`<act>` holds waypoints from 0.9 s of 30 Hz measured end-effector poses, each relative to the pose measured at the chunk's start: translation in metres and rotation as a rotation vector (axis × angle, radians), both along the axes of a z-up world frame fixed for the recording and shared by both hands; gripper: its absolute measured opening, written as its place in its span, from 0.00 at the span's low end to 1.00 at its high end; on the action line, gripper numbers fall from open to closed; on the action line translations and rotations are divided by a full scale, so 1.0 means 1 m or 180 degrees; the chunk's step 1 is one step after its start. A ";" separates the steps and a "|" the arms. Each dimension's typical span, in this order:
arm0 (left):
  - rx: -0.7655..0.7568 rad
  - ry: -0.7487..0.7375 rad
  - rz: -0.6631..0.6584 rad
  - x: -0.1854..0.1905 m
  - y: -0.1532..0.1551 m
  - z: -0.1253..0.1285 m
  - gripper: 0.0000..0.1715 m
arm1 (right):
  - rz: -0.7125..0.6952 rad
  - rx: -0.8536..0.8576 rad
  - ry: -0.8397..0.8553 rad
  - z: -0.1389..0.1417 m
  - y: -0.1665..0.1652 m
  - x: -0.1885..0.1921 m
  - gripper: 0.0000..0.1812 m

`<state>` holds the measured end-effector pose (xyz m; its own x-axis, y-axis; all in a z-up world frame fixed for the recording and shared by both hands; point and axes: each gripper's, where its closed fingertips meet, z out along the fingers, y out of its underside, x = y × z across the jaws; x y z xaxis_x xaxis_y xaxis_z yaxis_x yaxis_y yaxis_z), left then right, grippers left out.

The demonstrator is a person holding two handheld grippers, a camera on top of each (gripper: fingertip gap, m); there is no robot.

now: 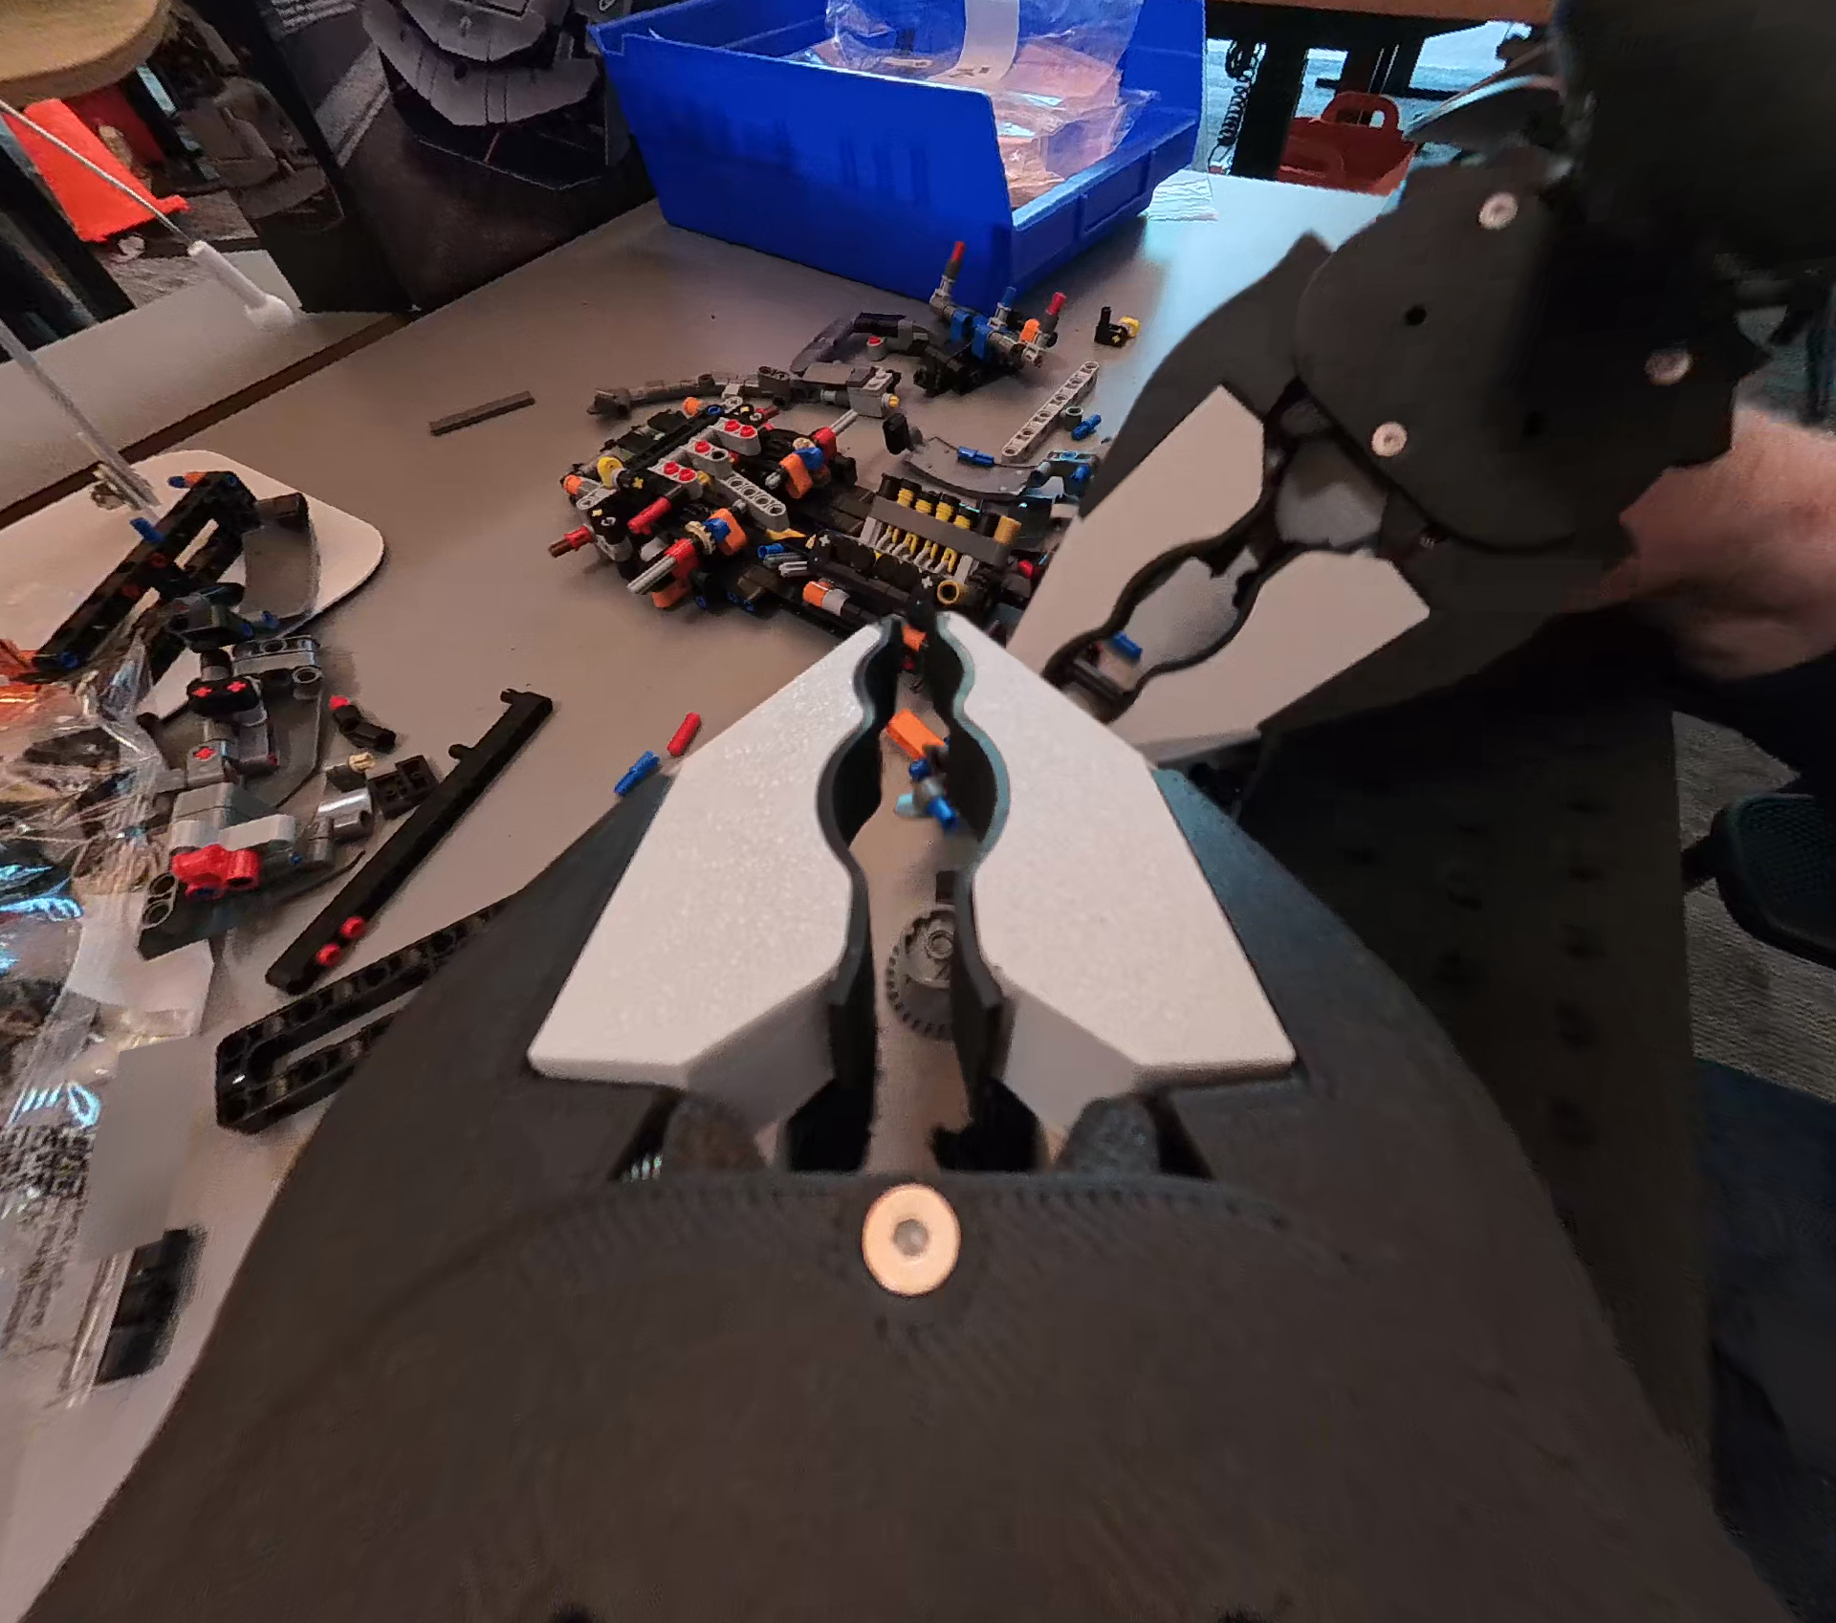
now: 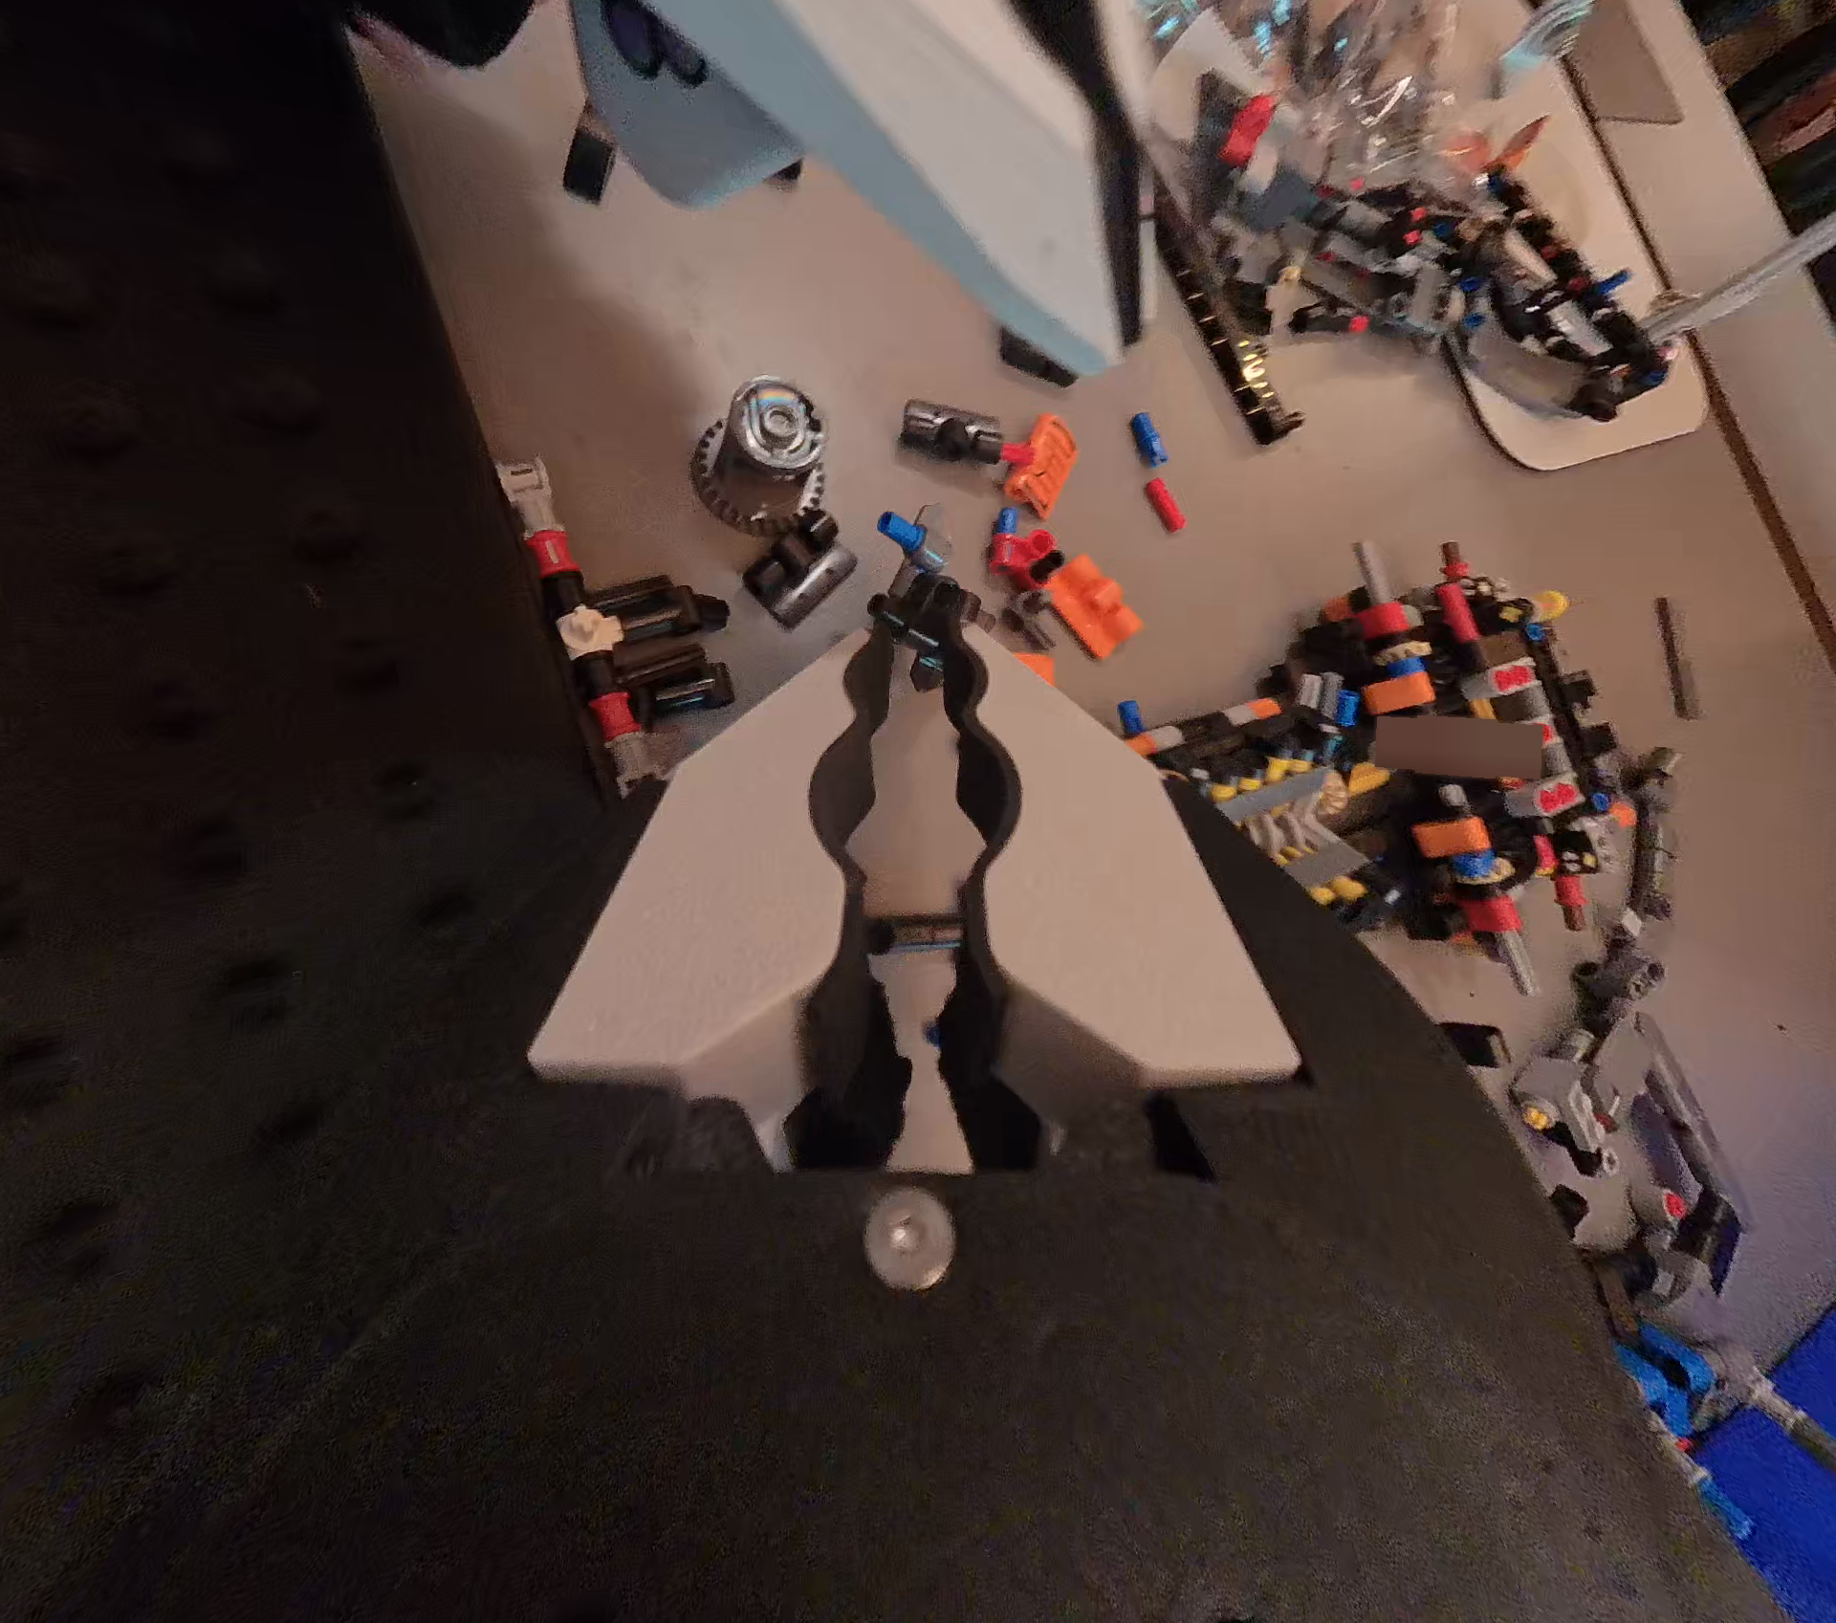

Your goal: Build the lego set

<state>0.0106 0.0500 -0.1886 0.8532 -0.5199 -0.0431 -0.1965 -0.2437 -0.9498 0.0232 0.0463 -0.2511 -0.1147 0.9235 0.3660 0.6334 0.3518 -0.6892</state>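
My right gripper is shut on a small black piece with blue pins and holds it just above the grey table. It also shows in the left wrist view, right of my left gripper. The left gripper's jaws stand close together; something dark and orange shows between the tips, and I cannot tell whether it is gripped. The half-built chassis lies just beyond both grippers and shows in the right wrist view. A grey gear, orange pieces and loose pins lie below the grippers.
A blue bin with plastic bags and the set's box stand at the back. Loose beams, a sub-assembly and parts bags lie on the left. A dark studded board lies on the right side. A hand holds the right gripper. From either gripper's tips it is about 30 cm to the sub-assembly. Seen from the right wrist view as well.
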 end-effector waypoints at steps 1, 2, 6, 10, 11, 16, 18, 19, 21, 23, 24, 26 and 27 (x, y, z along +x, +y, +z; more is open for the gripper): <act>-0.0007 0.0031 -0.0016 0.000 -0.001 -0.001 0.03 | -0.0014 0.0008 0.0076 0.004 0.002 0.001 0.05; -0.0030 0.0073 -0.0028 0.000 -0.002 -0.004 0.05 | -0.0041 0.0032 0.0139 0.008 0.004 0.003 0.05; -0.0096 0.0203 -0.0094 0.004 -0.004 -0.010 0.07 | -0.0046 0.0133 0.0419 0.026 0.007 0.004 0.05; -0.0096 0.0573 -0.0110 0.010 -0.003 -0.020 0.13 | -0.0058 0.0203 0.0448 0.027 0.007 0.005 0.05; -0.0063 0.0740 -0.0077 0.010 -0.003 -0.023 0.13 | -0.0070 0.0217 0.0459 0.028 0.008 0.005 0.05; 0.0023 0.1414 0.0084 0.007 0.002 -0.034 0.11 | -0.0052 0.0228 0.0528 0.032 0.007 0.006 0.00; 0.0096 0.1499 0.0126 0.007 0.003 -0.032 0.02 | -0.0029 0.0247 0.0555 0.034 0.005 0.006 0.00; 0.0135 0.1516 0.0143 0.006 0.003 -0.030 0.00 | -0.0010 0.0246 0.0562 0.034 0.004 0.005 0.00; 0.0101 0.1471 0.0130 0.006 0.003 -0.031 0.00 | -0.0006 0.0237 0.0521 0.031 0.004 0.005 0.00; 0.0030 0.1495 0.0189 0.001 0.005 -0.035 0.00 | -0.0021 0.0212 0.0467 0.027 0.006 0.005 0.00; 0.0026 0.1494 0.0204 -0.001 0.005 -0.035 0.00 | -0.0025 0.0198 0.0449 0.026 0.006 0.005 0.00; 0.0010 0.1395 0.0170 -0.001 0.004 -0.033 0.01 | -0.0036 0.0151 0.0398 0.021 0.007 0.006 0.00; -0.0042 0.1357 0.0165 -0.003 0.003 -0.035 0.04 | -0.0048 0.0138 0.0374 0.020 0.008 0.006 0.00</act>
